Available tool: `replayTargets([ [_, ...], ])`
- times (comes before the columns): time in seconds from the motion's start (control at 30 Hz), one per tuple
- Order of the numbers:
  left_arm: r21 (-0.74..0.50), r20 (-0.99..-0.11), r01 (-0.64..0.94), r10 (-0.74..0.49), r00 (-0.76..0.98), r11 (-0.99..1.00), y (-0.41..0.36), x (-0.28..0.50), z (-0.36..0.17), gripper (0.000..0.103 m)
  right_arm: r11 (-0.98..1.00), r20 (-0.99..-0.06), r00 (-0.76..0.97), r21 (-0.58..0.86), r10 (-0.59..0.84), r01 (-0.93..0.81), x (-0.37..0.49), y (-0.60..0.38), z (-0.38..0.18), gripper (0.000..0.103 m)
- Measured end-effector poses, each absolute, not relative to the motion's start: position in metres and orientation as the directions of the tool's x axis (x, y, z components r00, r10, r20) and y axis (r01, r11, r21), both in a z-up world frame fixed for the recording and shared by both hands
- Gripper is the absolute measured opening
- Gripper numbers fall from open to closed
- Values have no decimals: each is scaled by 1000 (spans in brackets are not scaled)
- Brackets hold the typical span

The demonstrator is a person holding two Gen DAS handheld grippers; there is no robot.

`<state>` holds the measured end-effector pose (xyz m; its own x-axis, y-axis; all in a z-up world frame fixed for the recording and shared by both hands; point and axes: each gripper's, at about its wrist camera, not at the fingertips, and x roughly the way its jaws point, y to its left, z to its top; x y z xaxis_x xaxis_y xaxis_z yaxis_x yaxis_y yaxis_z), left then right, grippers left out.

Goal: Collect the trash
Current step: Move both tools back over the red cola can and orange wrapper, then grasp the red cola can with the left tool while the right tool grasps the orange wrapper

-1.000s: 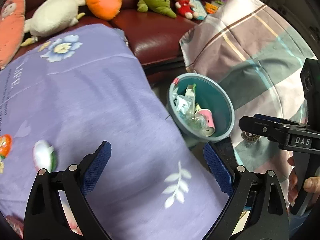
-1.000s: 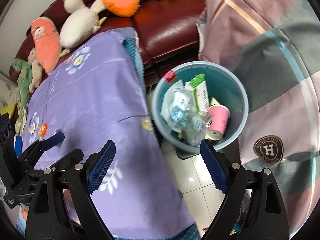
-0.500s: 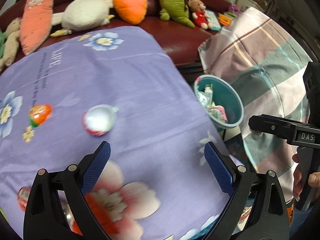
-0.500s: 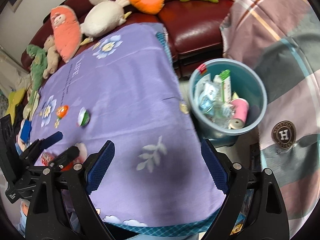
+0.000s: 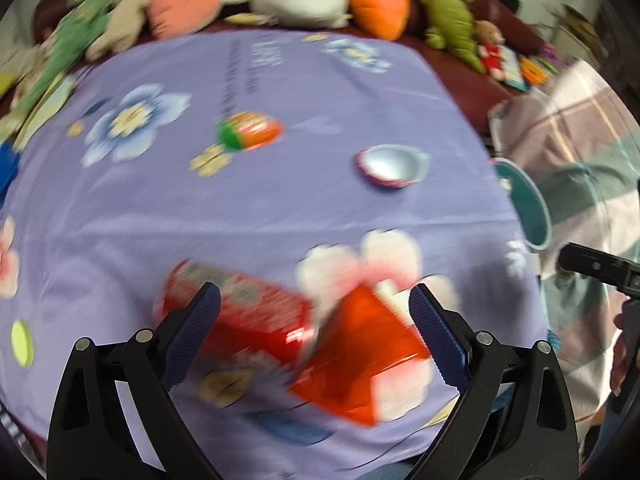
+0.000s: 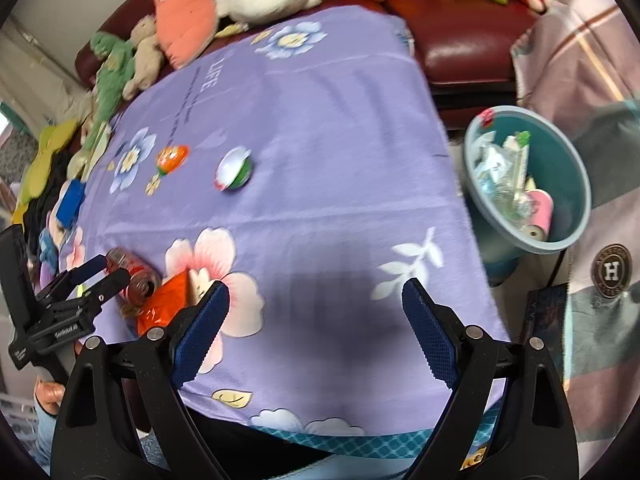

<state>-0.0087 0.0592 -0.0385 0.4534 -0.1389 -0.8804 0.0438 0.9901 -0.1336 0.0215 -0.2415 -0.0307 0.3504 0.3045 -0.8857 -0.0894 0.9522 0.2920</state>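
Observation:
A red can [image 5: 240,316] lies on its side on the purple tablecloth, next to a red-orange wrapper [image 5: 360,356]. My left gripper [image 5: 314,332] is open and empty, just above and in front of both. The can [image 6: 132,276], the wrapper [image 6: 164,304] and the left gripper [image 6: 104,276] also show in the right wrist view. A small foil-lidded cup [image 5: 390,166] [image 6: 234,170] and an orange-green packet [image 5: 250,132] [image 6: 172,158] lie farther back. My right gripper [image 6: 316,320] is open and empty over the table's near edge. The teal trash bin [image 6: 572,160], partly full, stands on the floor to the right.
A dark red sofa [image 6: 460,36] with several plush toys runs behind the table. A plaid blanket [image 6: 580,60] hangs at the right beside the bin. A blue object [image 6: 70,202] sits at the table's left edge.
Both views have swung left from the bin toward the table. My left gripper has moved over the red can and the wrapper. Both grippers stay open.

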Motion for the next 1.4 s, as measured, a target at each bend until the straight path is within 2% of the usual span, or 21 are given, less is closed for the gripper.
replayTargets([
  [0.13,-165,-901,-87,-115,419,982,95,-16,-55,95,946,-885,333,305,324,-110,19,-227,-35,84],
  [0.3,-272,-898,-162,-190,396,949,115,-17,-70,95,943,-896,295,308,332,-126,18,-214,-46,84],
  [0.47,-298,-884,-159,-209,419,941,115,-12,-75,100,943,-908,257,310,331,-121,18,-200,-56,84],
  [0.57,-333,-872,-144,-246,424,932,116,-6,-79,100,935,-909,225,331,352,-128,19,-186,-60,84],
  [0.77,-305,-863,-102,-229,449,947,136,-5,-75,100,919,-908,161,363,385,-150,21,-145,-65,84],
  [1.13,-340,-855,-124,-251,455,932,184,-21,-77,100,899,-912,48,390,406,-201,21,-59,-93,84],
  [1.17,-340,-855,-126,-250,455,932,187,-20,-77,100,902,-917,55,377,396,-210,20,-54,-95,81],
  [1.23,-340,-856,-127,-251,453,932,189,-19,-76,100,910,-927,56,352,372,-218,20,-50,-101,58],
  [1.27,-340,-855,-127,-251,454,932,190,-19,-76,100,910,-925,50,358,376,-208,21,-50,-104,57],
  [1.4,-343,-853,-128,-251,457,931,190,-15,-74,100,915,-931,81,330,356,-231,21,-51,-97,38],
])
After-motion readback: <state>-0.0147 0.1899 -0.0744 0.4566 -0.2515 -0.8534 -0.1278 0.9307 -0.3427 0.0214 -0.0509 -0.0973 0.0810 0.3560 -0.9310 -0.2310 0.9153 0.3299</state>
